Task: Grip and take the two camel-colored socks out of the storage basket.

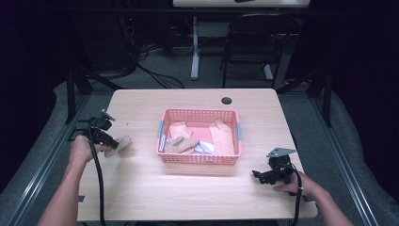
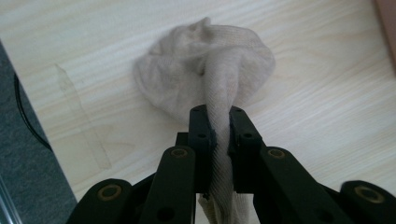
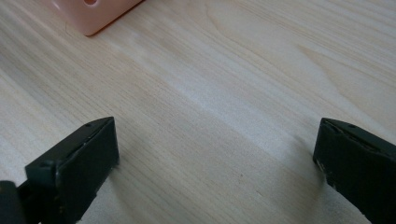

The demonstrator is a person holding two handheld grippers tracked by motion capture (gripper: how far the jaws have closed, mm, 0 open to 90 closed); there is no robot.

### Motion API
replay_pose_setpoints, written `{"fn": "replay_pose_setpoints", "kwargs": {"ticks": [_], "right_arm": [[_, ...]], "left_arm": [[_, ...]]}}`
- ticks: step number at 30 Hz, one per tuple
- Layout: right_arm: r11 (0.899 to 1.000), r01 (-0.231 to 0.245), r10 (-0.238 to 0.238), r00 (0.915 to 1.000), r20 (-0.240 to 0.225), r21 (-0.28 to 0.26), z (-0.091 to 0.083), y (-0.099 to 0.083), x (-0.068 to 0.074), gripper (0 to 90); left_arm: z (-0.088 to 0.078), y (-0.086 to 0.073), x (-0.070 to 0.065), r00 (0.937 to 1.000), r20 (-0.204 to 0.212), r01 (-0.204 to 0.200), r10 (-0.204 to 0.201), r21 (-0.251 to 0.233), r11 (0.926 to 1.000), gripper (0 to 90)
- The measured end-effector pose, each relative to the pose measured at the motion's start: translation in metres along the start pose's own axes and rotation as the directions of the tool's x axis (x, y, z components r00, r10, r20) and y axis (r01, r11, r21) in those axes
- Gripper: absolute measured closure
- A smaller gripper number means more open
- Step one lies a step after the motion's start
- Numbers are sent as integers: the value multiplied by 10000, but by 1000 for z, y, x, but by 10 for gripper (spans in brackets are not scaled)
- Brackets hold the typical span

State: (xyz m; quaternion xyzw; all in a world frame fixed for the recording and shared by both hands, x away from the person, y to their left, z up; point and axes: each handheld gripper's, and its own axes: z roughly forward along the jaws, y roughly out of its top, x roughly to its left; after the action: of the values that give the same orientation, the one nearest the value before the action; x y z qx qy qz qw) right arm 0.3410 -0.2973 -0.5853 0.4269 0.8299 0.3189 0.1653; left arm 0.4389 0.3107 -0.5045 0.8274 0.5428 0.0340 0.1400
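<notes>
You have one wooden table [image 1: 141,188] in front of you, and on it one pink basket [image 1: 199,158] with latticed walls, standing near the middle. Inside the basket lie several folded cloth pieces: two peach-pink ones [image 1: 222,136], one at the right and a smaller one at the back left, one tan piece [image 1: 181,145] at the front left, and a white piece [image 1: 205,148] between them; I cannot tell whether more lie underneath. Outside the basket there is one beige sock [image 2: 205,70], well to the left of it near the table's left edge, bunched up with its bulk resting on the wood. Your left gripper [image 2: 219,135] has its jaws clamped narrow on a stretched fold of that sock, which runs up between the two pads. Your right gripper [image 1: 258,175] sits low over bare wood to the right of the basket's front corner, its jaws spread wide with nothing between them; a corner of the basket shows just ahead in the right gripper view.
</notes>
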Motion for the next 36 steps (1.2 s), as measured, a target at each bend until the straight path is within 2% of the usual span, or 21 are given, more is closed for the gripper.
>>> {"fn": "replay_pose_setpoints", "kwargs": {"ticks": [3,4,5,6,8,10,11,13,16,19,20,21,22,23,24,26,29,33,34,35,36], "right_arm": [[10000,-4,4,10000,-6,-4,0,0,0,0],[10000,-1,1,10000,-2,-1,0,0,0,0],[10000,-1,1,10000,-2,-1,0,0,0,0],[10000,-17,17,10000,-30,-8,0,0,0,0],[10000,-25,25,10000,-31,-4,0,0,0,0],[10000,-23,23,10000,-17,-14,0,0,0,0],[10000,-23,23,10000,-17,-14,0,0,0,0],[10000,-15,15,10000,-24,-22,0,0,0,0],[10000,16,-16,10000,-8,-38,0,0,0,0],[10000,7,-7,10000,-39,-53,0,0,0,0],[10000,-1,1,10000,-39,-40,0,0,0,0],[10000,-1,1,10000,-39,-40,0,0,0,0],[10000,15,-16,10000,-44,-56,0,0,0,0],[10000,15,-16,10000,-44,-56,0,0,0,0],[10000,4,-4,10000,-43,-43,0,0,0,0],[10000,-18,18,10000,-35,-13,0,0,0,0],[10000,-17,17,10000,-32,-10,0,0,0,0],[10000,-2,2,10000,-4,10,0,0,0,0],[10000,-16,16,10000,-29,-2,0,0,0,0],[10000,-16,16,10000,-29,-2,0,0,0,0],[10000,-2,2,10000,-4,9,0,0,0,0]], "left_arm": [[8,-3,2,9997,92,202,-204,132,9997,782],[11,-3,4,9995,183,266,-270,245,9993,740],[12,-4,5,9988,312,365,-376,323,9988,740],[11,-5,6,9986,299,435,-443,268,9987,628],[6,-5,6,9990,236,366,-368,61,9993,516],[3,-5,5,9992,134,386,-387,64,9992,361],[0,-5,4,9992,129,387,-387,-34,9992,361],[-8,-5,2,9994,69,355,-354,-246,9991,278],[-27,-2,-7,10000,-82,27,-32,-655,9979,181],[-37,2,-13,9997,-149,-190,177,-911,9957,146],[-47,8,-21,9993,-125,-377,365,-1126,9929,133],[-47,8,-21,9993,-125,-377,365,-1126,9929,113],[-54,15,-32,9968,-283,-773,743,-1266,9889,91],[-54,15,-32,9968,-283,-773,743,-1266,9889,63],[-57,19,-38,9950,-339,-973,936,-1345,9861,63],[-62,26,-52,9911,-475,-1303,1244,-1553,9792,1],[-66,37,-73,9825,-481,-1858,1801,-1786,9662,0],[-65,53,-99,9684,-393,-2494,2464,-1803,9515,0],[-61,61,-111,9607,-378,-2772,2749,-1756,9446,0],[-61,61,-111,9607,-378,-2772,2749,-1756,9446,0],[-55,69,-122,9542,-262,-2978,2980,-1750,9384,0]]}}
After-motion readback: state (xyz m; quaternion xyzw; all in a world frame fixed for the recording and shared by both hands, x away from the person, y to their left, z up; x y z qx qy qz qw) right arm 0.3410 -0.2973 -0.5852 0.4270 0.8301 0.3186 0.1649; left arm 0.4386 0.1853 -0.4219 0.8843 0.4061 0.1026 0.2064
